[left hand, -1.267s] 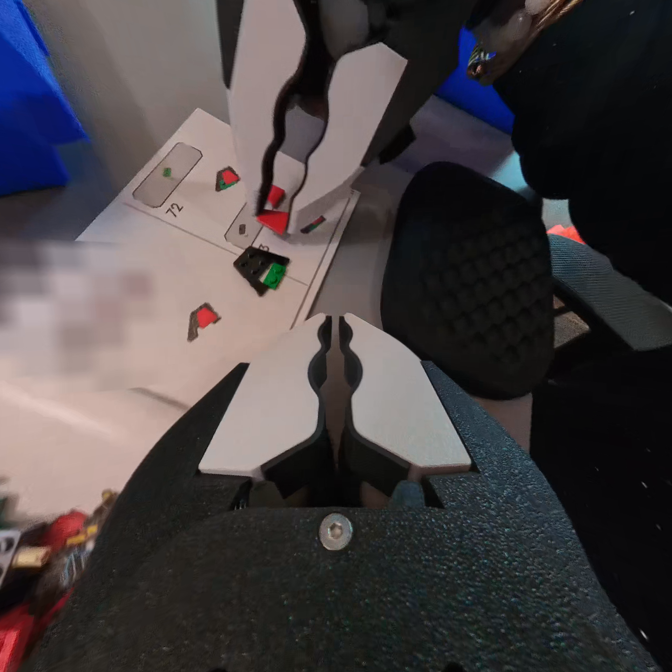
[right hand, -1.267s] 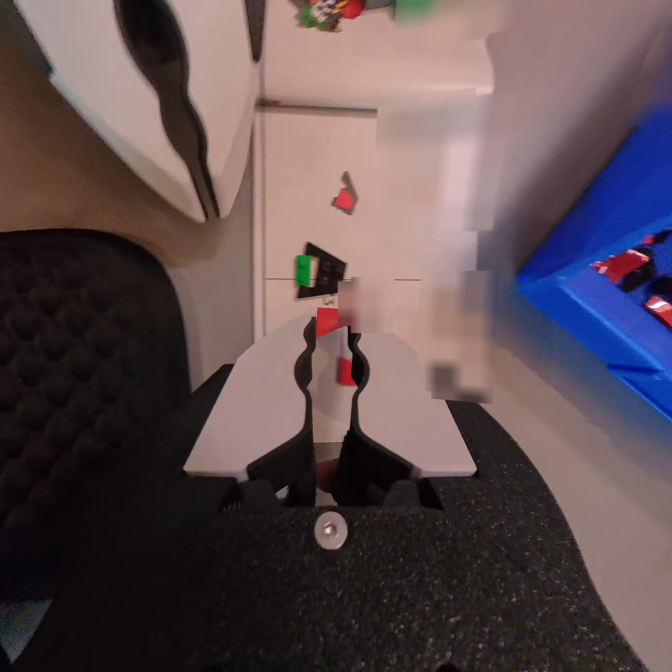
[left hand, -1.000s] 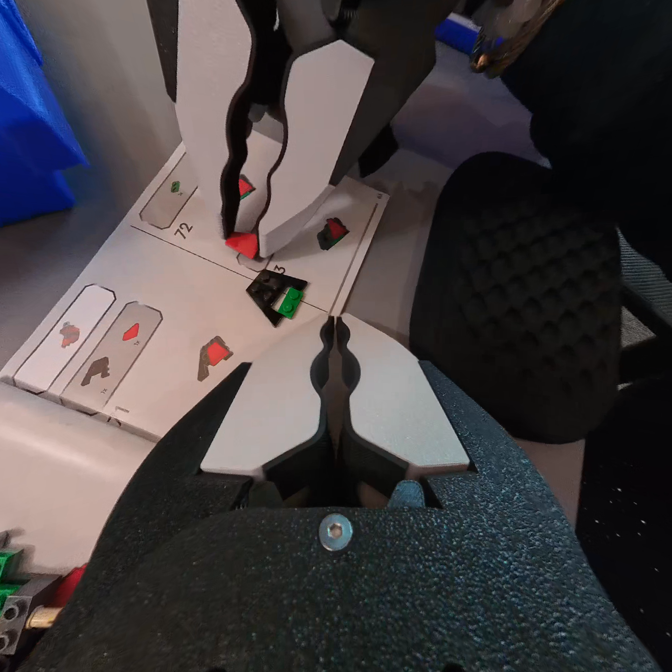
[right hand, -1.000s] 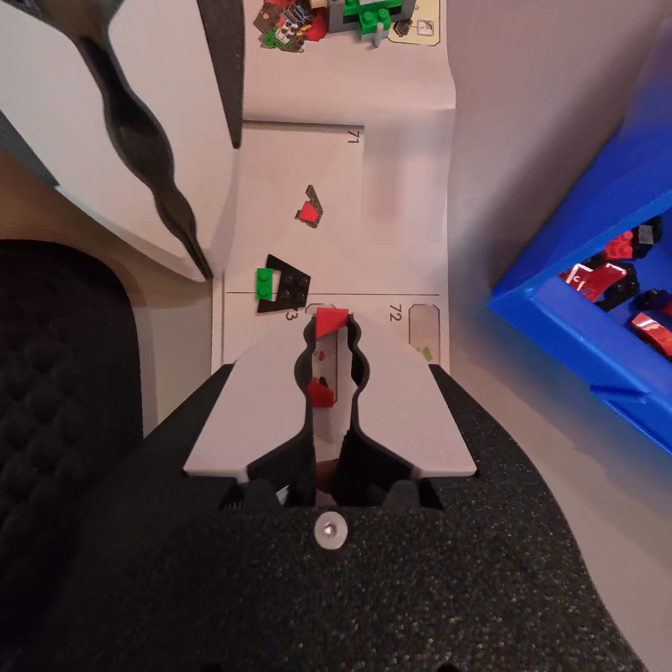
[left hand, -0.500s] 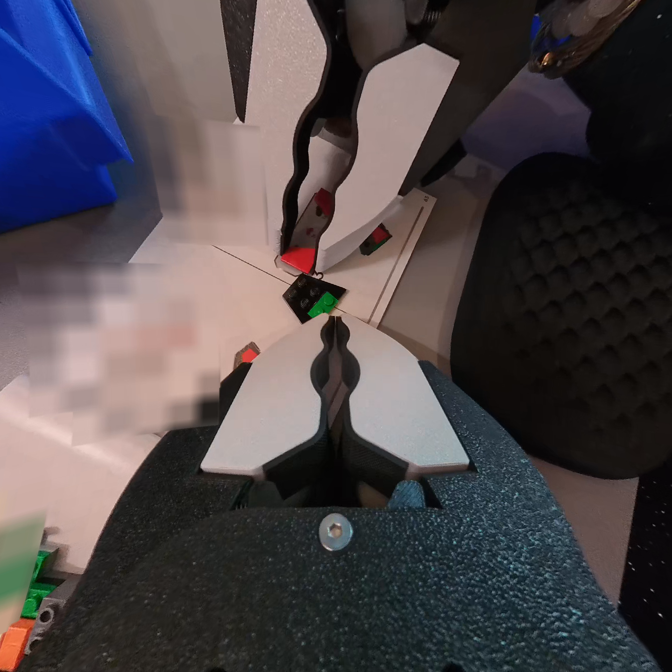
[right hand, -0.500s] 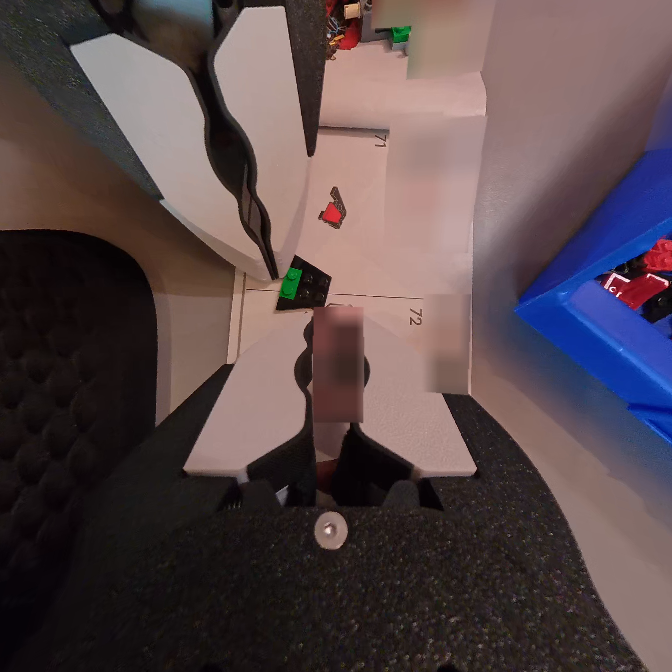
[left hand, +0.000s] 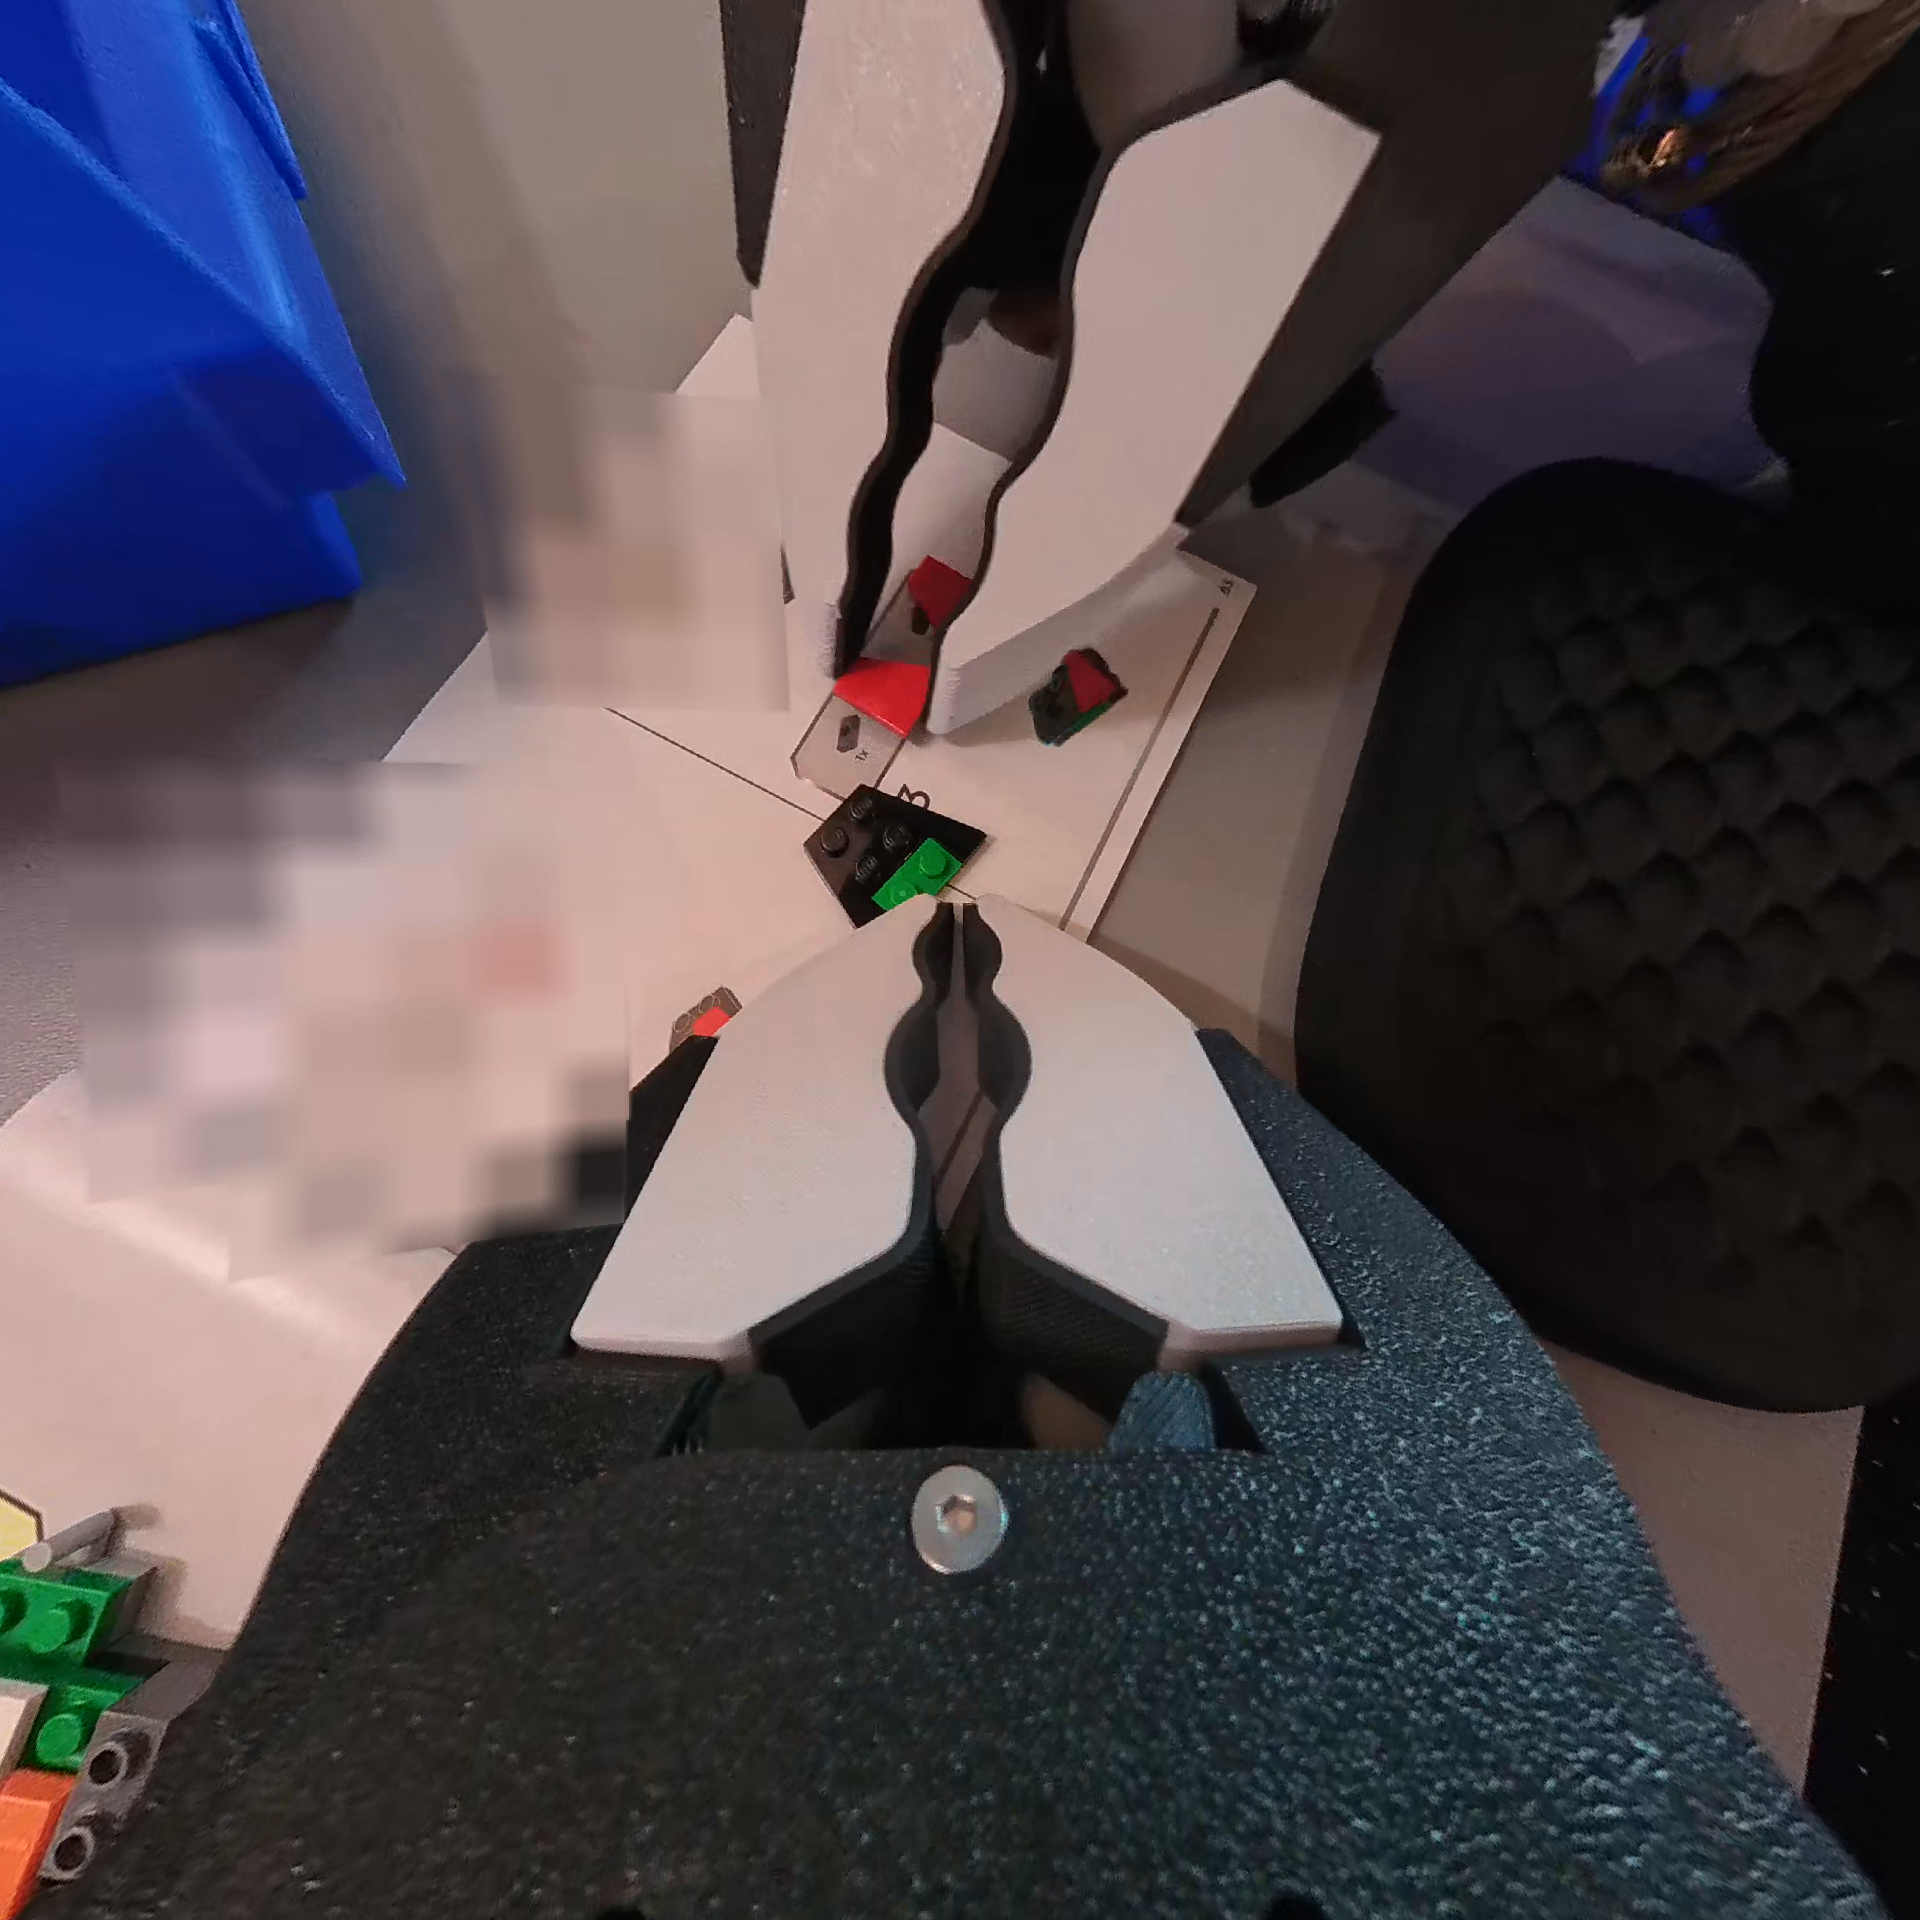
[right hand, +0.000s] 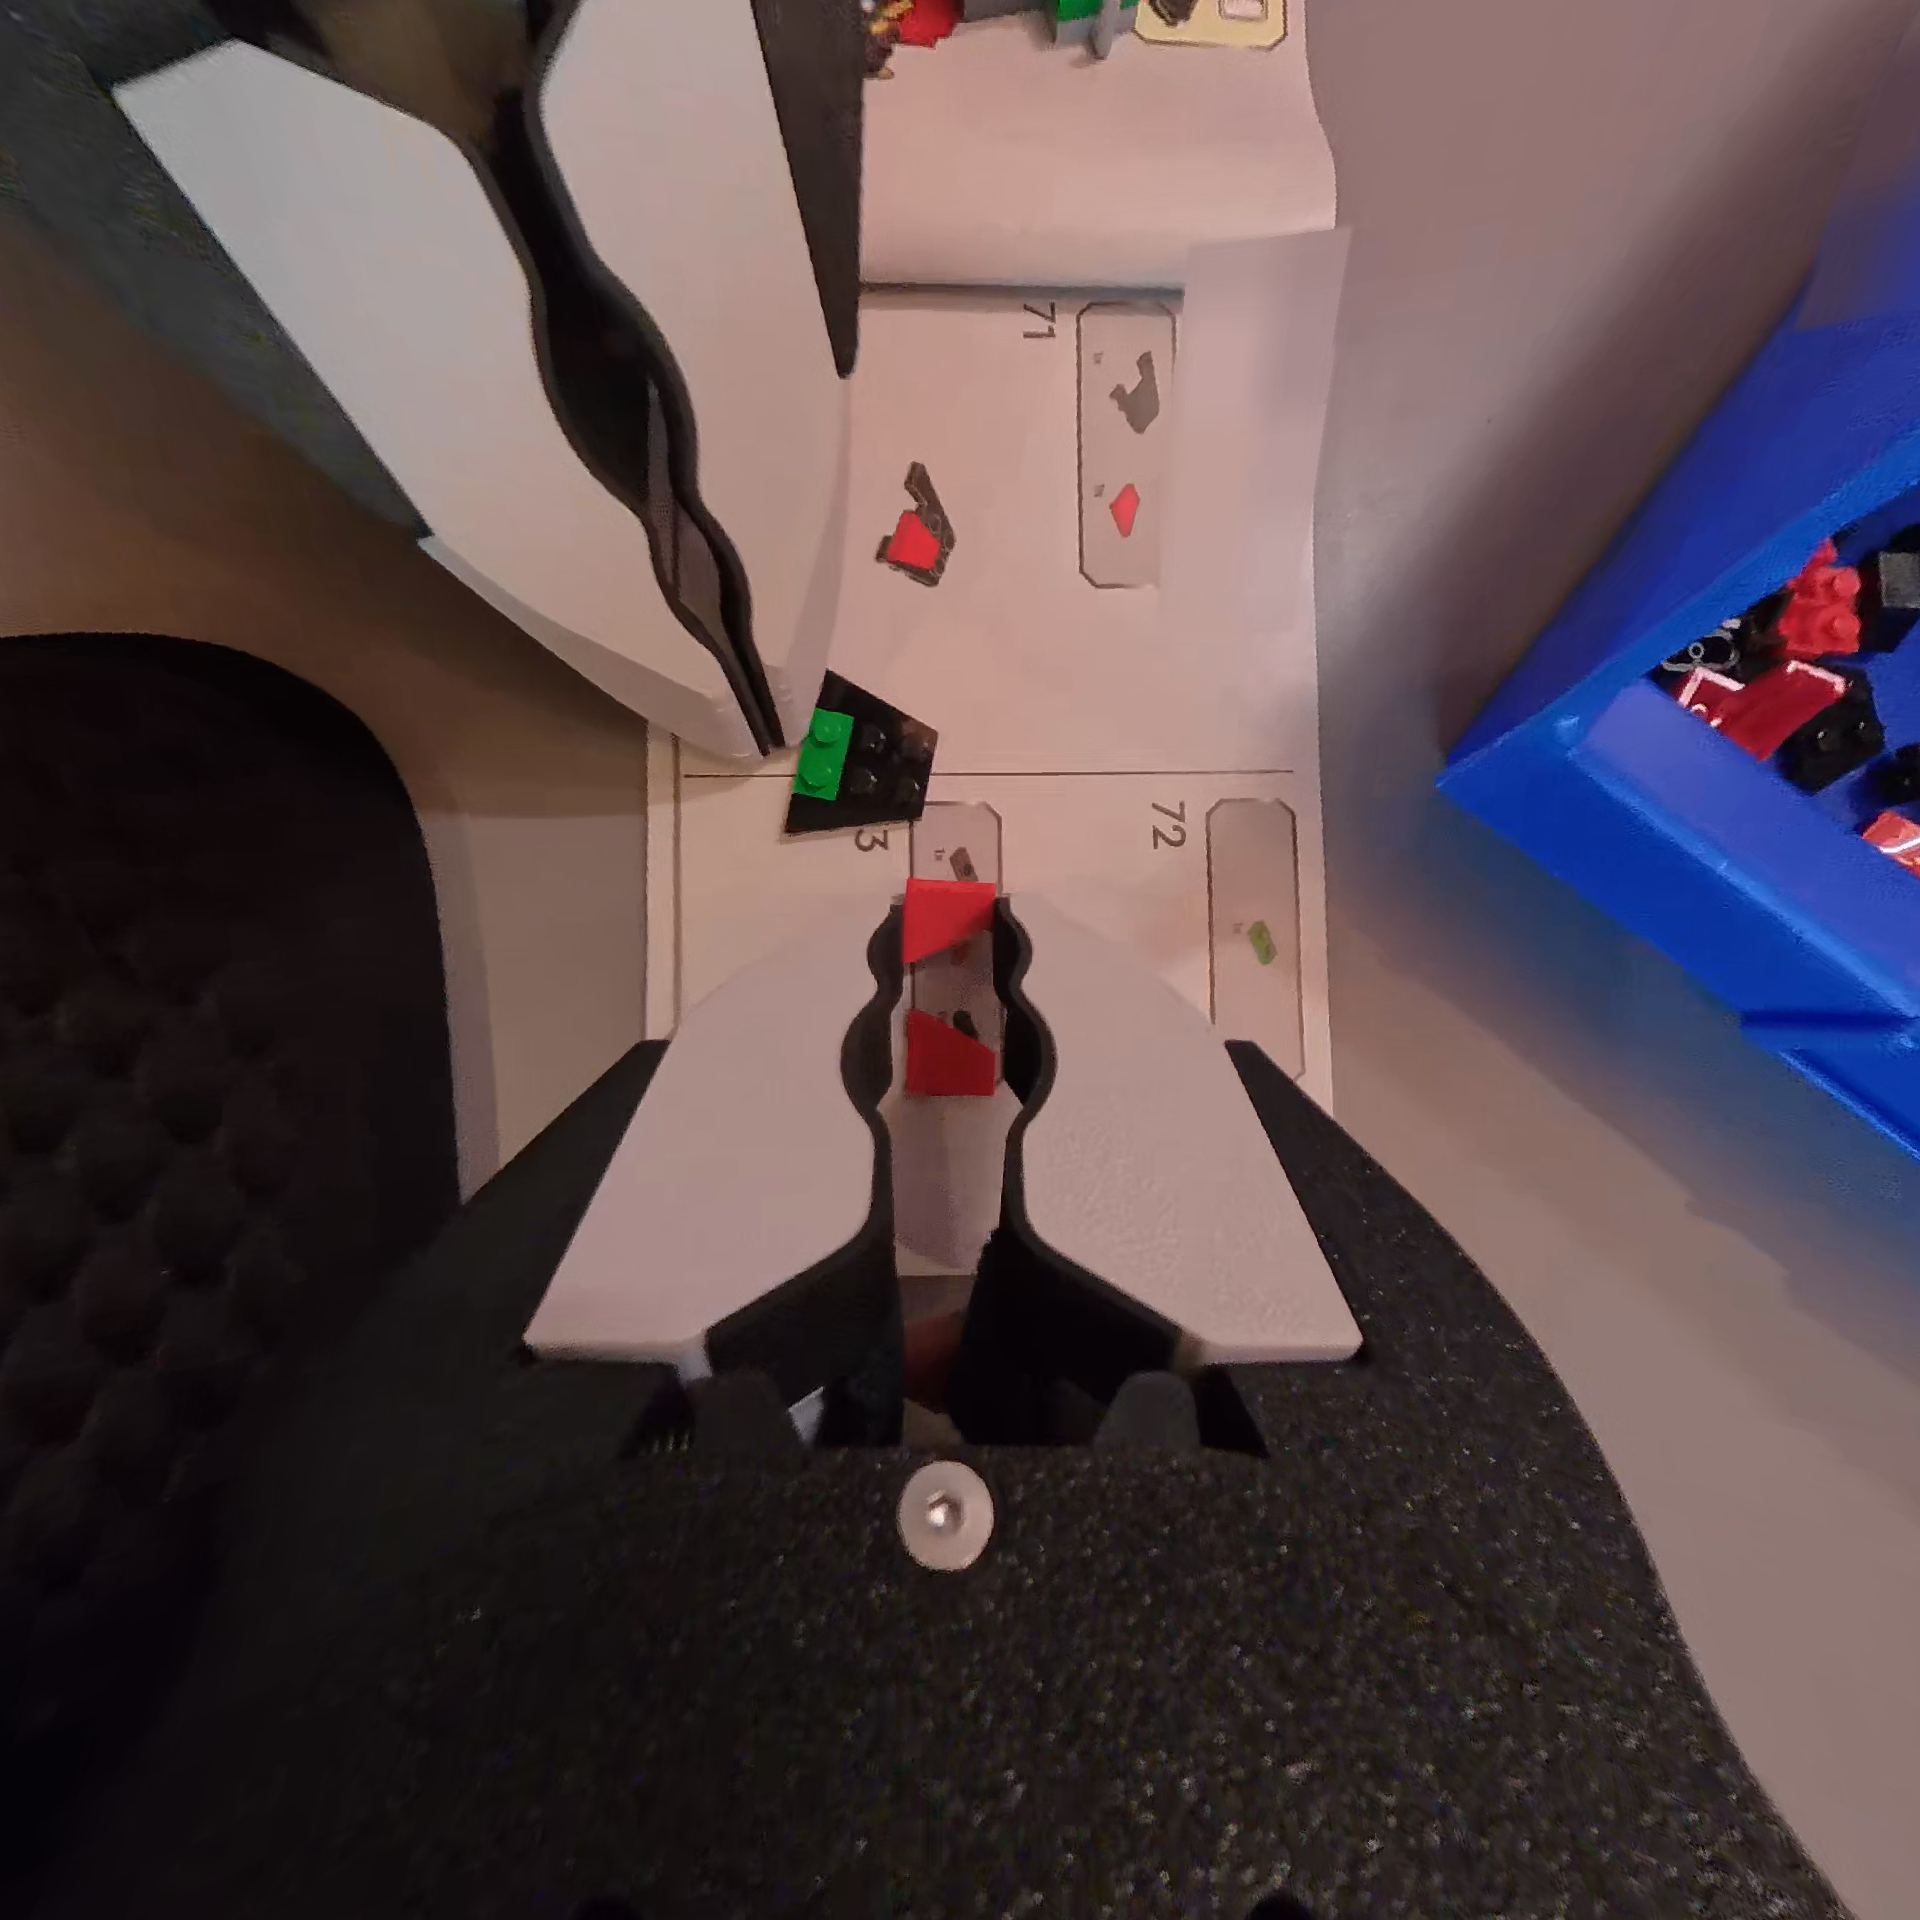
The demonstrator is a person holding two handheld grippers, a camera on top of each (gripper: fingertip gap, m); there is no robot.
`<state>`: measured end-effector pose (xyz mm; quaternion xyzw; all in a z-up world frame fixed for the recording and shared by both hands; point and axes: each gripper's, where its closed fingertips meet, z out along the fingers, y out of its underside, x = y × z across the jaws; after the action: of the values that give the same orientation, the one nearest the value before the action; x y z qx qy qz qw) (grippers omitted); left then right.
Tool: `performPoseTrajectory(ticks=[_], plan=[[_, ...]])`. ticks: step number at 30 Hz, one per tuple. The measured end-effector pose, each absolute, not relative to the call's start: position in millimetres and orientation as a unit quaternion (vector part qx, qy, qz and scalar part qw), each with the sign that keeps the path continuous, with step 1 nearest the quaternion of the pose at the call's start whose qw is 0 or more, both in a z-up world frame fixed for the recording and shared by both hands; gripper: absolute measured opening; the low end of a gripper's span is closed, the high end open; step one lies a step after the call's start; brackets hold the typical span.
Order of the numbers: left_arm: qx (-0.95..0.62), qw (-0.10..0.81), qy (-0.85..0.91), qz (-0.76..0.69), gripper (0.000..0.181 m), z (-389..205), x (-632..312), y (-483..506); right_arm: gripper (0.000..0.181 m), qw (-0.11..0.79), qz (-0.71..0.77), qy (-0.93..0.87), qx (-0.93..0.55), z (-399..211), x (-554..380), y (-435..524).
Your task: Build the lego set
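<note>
Two grippers at work: the right gripper [right hand: 948,914] pinches one red wedge piece [right hand: 943,916] at its fingertips, poised just short of the black plate [right hand: 878,764] carrying one green piece [right hand: 823,755] on the instruction sheet [right hand: 1039,665]. The left gripper [left hand: 958,914], fingers pressed together and empty, noses against that plate, likely to brace it.

Instruction sheet [right hand: 1039,675], printed matter, placed relative to the black wedge plate [right hand: 883,769]:
- dark numeral touching the plate's near edge, partly hidden
- second numeral beyond the plate
- third to its right
- grey part boxes: quantity marks, too small to read
</note>
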<state>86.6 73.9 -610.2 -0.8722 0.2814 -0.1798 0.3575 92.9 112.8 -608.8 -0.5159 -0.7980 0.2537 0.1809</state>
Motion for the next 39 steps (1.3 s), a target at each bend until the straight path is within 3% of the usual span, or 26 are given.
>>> performPoseTrajectory(ticks=[6,11,39], plan=[[-0.868,0.362,0.285,-0.184,0.001,-601,83,65,0.017,0.174,0.268,-0.798,-0.511,-604,88,103],[-0.866,0.378,0.291,-0.152,0.002,-594,61,65,0.016,0.161,0.235,-0.746,-0.602,-602,91,93],[-0.858,0.372,0.287,-0.208,0.003,-597,71,66,0.017,0.168,0.208,-0.768,-0.582,-608,83,83]])
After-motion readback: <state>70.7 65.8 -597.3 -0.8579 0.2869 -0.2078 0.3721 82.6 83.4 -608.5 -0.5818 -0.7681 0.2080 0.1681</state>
